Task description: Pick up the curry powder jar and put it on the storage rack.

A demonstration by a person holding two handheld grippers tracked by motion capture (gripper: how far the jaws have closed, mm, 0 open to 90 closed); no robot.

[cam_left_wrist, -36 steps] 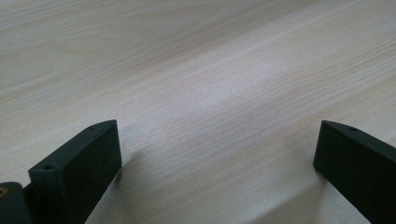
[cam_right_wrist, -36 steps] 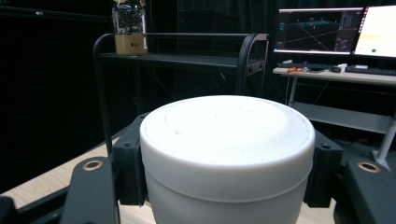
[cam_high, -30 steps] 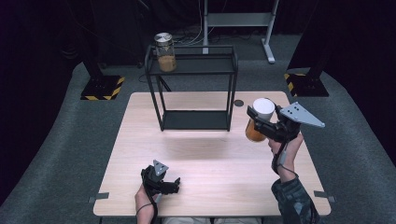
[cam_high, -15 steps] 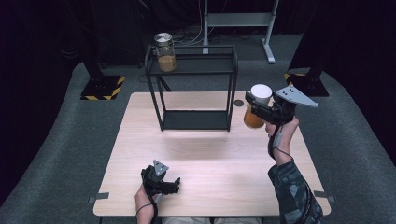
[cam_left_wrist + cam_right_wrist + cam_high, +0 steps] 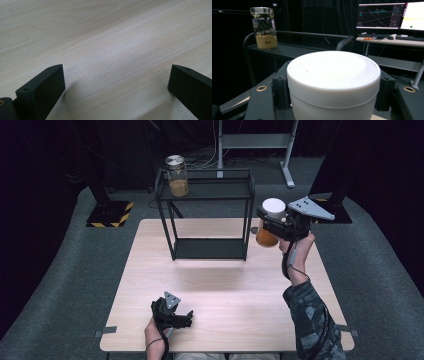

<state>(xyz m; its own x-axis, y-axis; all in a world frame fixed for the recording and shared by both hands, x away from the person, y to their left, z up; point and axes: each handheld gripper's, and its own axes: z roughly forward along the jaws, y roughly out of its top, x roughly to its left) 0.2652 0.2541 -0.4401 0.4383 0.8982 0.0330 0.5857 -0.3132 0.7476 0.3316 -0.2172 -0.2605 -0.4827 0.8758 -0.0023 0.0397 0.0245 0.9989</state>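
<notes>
Raised since before, right tool (image 5: 270, 226) grips white-lidded jar (image 5: 270, 222) beside shelf (image 5: 247, 210) edge; left tool (image 5: 176, 317) gapes — empty.

Two black handheld claws, one camouflage sleeve

The right claw (image 5: 266, 222) is matte black and blocky, topped with a grey three-cornered plate, a black cable looping down along the forearm into a dark camouflage-patterned sleeve (image 5: 312, 320). The left claw (image 5: 181, 319) carries a smaller grey plate and its own black cable; up close, its flat black pads (image 5: 48, 87) have small screw holes and a brass fitting.
</notes>
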